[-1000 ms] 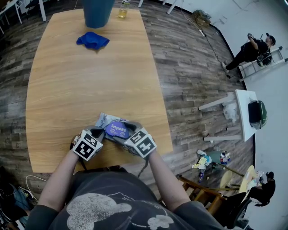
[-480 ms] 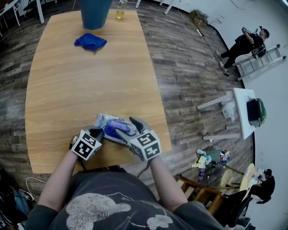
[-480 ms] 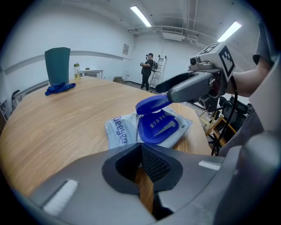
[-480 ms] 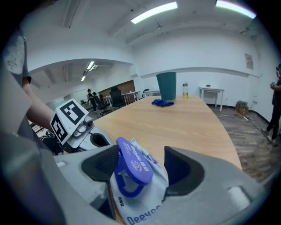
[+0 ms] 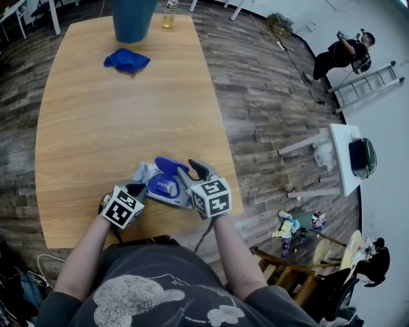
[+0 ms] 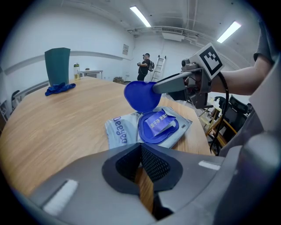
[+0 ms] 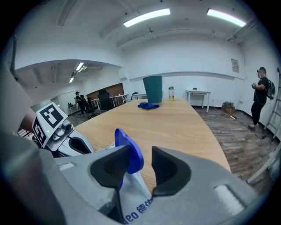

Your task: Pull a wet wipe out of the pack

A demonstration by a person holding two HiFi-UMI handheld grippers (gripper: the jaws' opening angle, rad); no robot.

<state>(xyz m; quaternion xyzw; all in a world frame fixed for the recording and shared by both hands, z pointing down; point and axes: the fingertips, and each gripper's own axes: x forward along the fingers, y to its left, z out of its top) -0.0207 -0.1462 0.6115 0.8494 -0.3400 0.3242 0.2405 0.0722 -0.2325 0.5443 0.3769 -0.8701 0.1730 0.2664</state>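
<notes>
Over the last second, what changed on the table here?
The right gripper swung the blue lid of the pack up and open; its fingers are closing with the lid between them. The left gripper and the blue cloth stayed put.

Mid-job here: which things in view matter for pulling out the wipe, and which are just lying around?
For the job:
- wet wipe pack
- its blue lid, flipped up
- right gripper, jaws closing with the lid between them
- left gripper, jaws shut, beside the pack

Lying about, at the table's far end:
- blue cloth
- teal bin
- bottle
</notes>
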